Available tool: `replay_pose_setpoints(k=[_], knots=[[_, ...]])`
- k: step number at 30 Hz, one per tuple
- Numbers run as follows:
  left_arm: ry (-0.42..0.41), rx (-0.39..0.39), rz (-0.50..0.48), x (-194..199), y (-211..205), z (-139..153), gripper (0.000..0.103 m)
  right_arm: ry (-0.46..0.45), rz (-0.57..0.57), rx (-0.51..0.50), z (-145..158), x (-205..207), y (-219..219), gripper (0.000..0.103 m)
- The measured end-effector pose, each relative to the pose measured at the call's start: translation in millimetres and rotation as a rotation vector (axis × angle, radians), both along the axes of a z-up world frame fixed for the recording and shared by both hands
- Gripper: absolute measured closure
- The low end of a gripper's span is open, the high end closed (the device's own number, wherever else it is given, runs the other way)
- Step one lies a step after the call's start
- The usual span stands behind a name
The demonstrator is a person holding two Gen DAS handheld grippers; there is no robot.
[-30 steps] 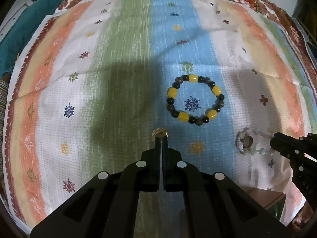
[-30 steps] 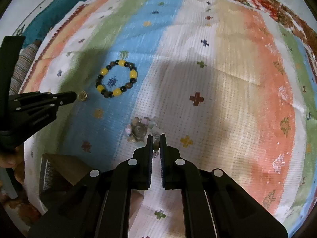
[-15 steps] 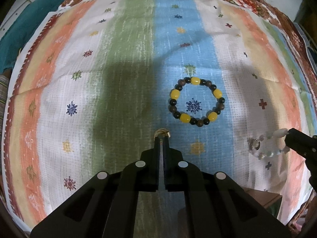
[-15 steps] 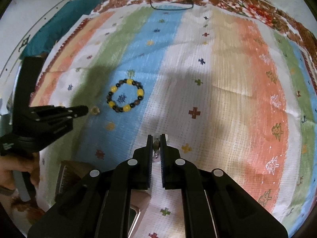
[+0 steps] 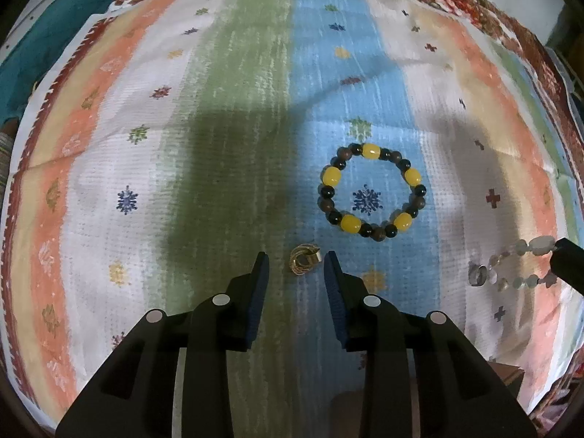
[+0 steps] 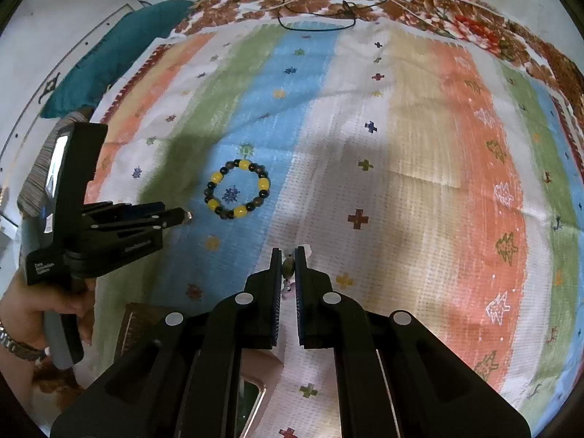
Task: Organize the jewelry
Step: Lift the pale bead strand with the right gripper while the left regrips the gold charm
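My left gripper (image 5: 295, 265) is open over the striped cloth, and a small gold ring (image 5: 304, 263) lies on the cloth between its fingertips. A bracelet of yellow and dark beads (image 5: 372, 191) lies on the blue stripe just beyond; it also shows in the right wrist view (image 6: 237, 194). My right gripper (image 6: 288, 260) is shut on a pale beaded bracelet (image 6: 288, 270), held above the cloth. In the left wrist view that pale bracelet (image 5: 511, 268) hangs from the right gripper's tip (image 5: 569, 262) at the right edge.
A wooden box (image 6: 140, 325) stands at the near edge of the cloth, left of my right gripper. A black cord (image 6: 321, 18) lies at the far end. A teal cushion (image 6: 116, 58) sits at the far left. The left gripper's body (image 6: 102, 226) shows in the right wrist view.
My left gripper has opened and let go of the gold ring, which now lies on the cloth. My right gripper has lifted the pale bracelet off the cloth.
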State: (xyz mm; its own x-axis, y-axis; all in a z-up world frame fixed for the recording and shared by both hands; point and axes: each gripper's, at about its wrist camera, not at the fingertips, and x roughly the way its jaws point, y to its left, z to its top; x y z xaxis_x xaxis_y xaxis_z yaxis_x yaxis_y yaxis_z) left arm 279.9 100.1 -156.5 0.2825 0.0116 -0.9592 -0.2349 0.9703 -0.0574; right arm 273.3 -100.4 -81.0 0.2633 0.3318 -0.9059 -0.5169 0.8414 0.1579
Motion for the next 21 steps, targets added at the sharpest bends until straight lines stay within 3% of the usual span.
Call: replay_pose_setpoints(k=[13,18,21], knots=[[0.016,0.037,-0.06,11.5,-10.9,-17.0,0.071,-0.002,0.006,-0.025,-5.1,0.1,0.6,0.095],[0.02,0.055,-0.05,10.2,-7.8,-16.7,0.086,-0.005,0.009,-0.03,-5.5,-1.2,1.2,0.095],[0.017,0.055,-0.052,8.5,-7.4,-16.0,0.086,-0.01,0.009,-0.032,-4.9,-2.0,0.1,0.095]])
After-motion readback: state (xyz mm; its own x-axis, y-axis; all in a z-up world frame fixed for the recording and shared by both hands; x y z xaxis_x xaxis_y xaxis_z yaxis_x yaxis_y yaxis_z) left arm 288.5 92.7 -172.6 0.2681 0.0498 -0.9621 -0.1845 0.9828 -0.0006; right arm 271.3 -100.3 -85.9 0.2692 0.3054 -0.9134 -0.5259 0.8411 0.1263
